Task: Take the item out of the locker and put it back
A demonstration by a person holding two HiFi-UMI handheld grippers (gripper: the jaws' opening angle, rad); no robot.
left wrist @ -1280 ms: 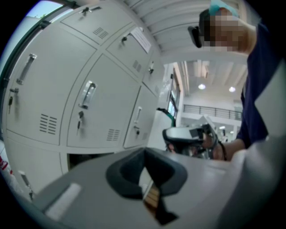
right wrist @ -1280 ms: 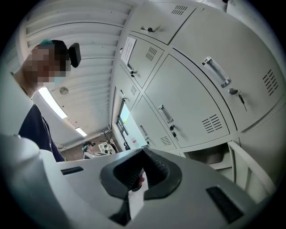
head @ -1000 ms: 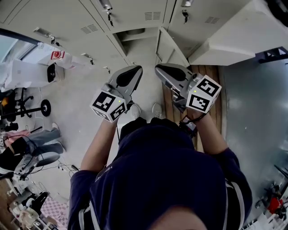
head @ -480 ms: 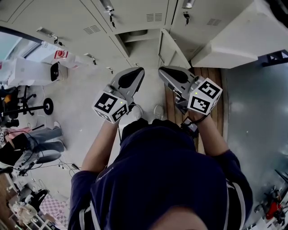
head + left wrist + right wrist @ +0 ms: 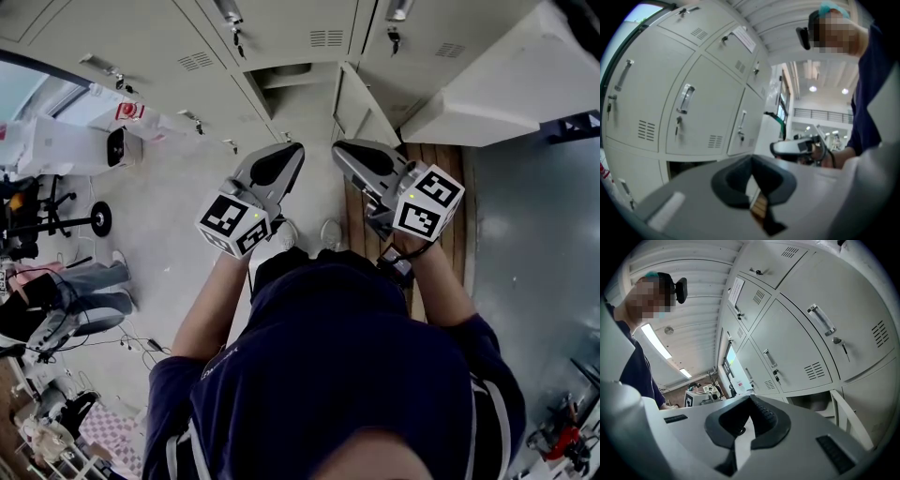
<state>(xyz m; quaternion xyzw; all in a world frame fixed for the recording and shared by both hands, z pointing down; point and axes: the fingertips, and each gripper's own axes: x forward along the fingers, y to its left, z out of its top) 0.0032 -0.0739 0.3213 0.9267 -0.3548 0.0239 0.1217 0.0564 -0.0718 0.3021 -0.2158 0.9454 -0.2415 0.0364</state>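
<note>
The open locker [image 5: 284,79] is in the bottom row ahead of me, its door [image 5: 353,105] swung out to the right. Its inside is dim, and I cannot make out any item there. My left gripper [image 5: 292,152] and right gripper [image 5: 339,150] hang side by side in front of it, short of the opening. Both are shut with nothing between the pads. In the left gripper view the left gripper [image 5: 752,160] points past the dark opening [image 5: 689,165]. In the right gripper view the right gripper [image 5: 751,400] has the opening [image 5: 812,404] and door [image 5: 847,422] to its right.
Closed grey lockers [image 5: 281,28] with handles and keys fill the wall above. A wooden floor strip [image 5: 441,164] runs to the right of the door. At the left stand a white machine [image 5: 70,145], wheeled stands and cables [image 5: 56,328].
Both grippers have crept slightly forward towards the lockers, still shut and side by side. Nothing was taken hold of or let go.
</note>
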